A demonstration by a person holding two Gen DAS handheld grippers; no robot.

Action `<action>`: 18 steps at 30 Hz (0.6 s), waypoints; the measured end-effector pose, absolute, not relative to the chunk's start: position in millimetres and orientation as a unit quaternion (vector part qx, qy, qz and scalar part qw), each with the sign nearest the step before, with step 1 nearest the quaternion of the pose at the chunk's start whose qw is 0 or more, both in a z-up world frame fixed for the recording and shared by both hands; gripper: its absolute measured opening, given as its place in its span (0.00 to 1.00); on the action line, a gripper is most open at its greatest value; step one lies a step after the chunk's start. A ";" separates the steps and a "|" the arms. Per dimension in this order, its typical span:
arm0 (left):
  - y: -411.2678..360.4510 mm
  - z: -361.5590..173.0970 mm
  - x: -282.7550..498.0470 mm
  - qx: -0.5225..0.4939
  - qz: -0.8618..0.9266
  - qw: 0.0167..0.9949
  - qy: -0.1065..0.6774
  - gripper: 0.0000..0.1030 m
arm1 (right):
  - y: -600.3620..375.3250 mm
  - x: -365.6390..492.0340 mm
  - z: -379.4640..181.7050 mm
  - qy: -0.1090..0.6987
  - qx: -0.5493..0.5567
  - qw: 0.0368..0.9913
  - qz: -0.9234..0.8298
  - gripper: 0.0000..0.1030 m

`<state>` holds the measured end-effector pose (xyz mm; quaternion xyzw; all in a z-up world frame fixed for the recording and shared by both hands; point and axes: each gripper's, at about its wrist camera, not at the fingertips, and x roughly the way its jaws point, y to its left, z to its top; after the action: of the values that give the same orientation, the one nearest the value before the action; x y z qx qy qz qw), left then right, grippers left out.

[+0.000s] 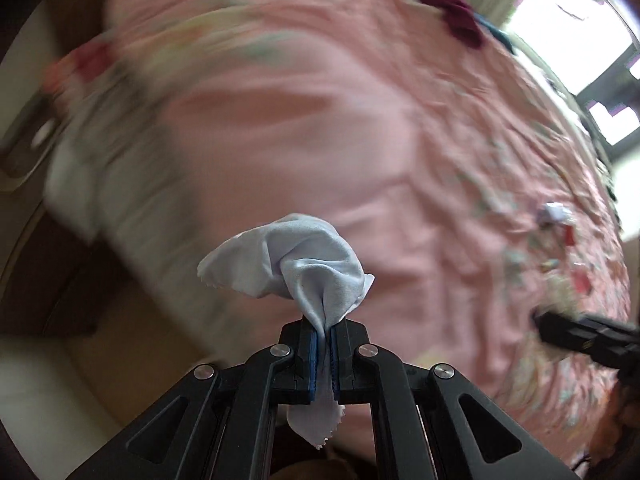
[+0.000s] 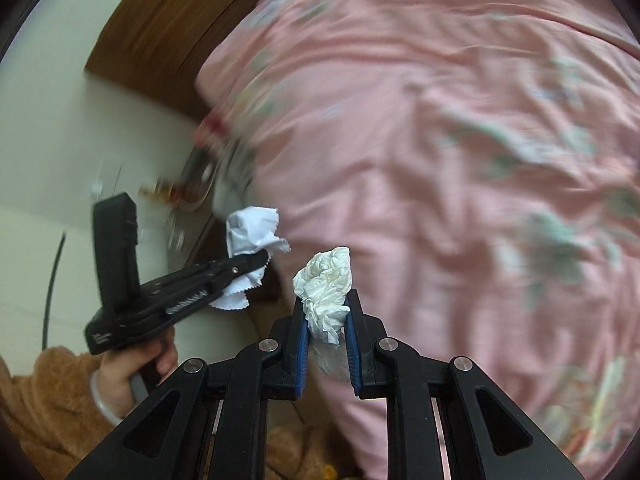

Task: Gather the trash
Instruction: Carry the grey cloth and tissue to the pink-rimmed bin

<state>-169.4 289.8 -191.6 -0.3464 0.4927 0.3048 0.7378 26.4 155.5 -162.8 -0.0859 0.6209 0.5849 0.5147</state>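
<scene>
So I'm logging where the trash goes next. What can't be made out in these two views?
- Any bin: none shows in either view.
- Small litter on the pink bedspread, left wrist view, right edge: motion blur, too small to identify.
- Clutter beside the bed, right wrist view: blurred.
- Right hand-held gripper in the left wrist view: cut off by the edge.
- Lower end of the white cloth: hidden behind the left hand-held gripper.
- Crumpled tissue: its underside is hidden.

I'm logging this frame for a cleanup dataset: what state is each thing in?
left gripper: shut on the pale blue cloth
pale blue cloth: bunched, pinched, lifted off the bed
right gripper: shut on the white tissue
white tissue: crumpled, held between the fingers
pink bedspread: wrinkled, spread over the bed
</scene>
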 end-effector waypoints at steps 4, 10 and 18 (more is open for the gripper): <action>289.5 -222.2 -250.1 -0.385 0.353 0.693 0.497 0.04 | 175.6 -26.4 -164.1 0.619 -0.126 0.478 0.611 0.16; 270.7 -281.1 -330.9 -0.461 0.389 0.632 0.487 0.04 | 194.8 -98.7 -184.4 0.617 -0.183 0.414 0.644 0.16; 257.6 -356.8 -360.0 -0.548 0.393 0.570 0.468 0.04 | 188.0 -151.1 -193.4 0.616 -0.243 0.375 0.649 0.16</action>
<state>-360.0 257.6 -356.8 -0.5483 0.4681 0.3934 0.5705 -151.1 188.0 -193.4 -0.2434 0.6155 0.6489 0.3752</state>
